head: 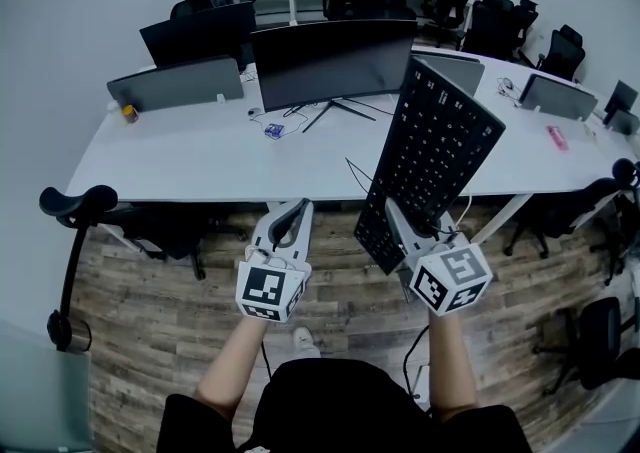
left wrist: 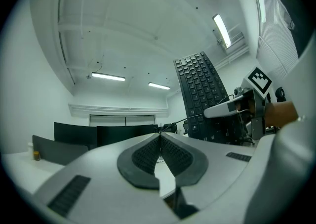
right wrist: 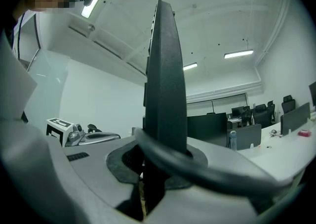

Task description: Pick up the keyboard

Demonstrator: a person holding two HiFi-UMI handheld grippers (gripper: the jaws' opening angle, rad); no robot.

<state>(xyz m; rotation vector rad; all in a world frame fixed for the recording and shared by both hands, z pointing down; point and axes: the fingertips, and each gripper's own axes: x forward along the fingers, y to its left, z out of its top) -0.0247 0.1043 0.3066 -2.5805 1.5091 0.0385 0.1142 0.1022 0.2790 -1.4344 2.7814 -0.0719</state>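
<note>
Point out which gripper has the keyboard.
The right gripper: its fingers clamp the lower end of the black keyboard, holding it upright. The left gripper is shut with nothing between its fingers.

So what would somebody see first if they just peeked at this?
The big black keyboard, held up clear of the long white desk and standing almost on end, pinched near its lower end by the right tongs. Next to it, the left tongs are shut with nothing in them. Behind them, dark monitors line the desk.
</note>
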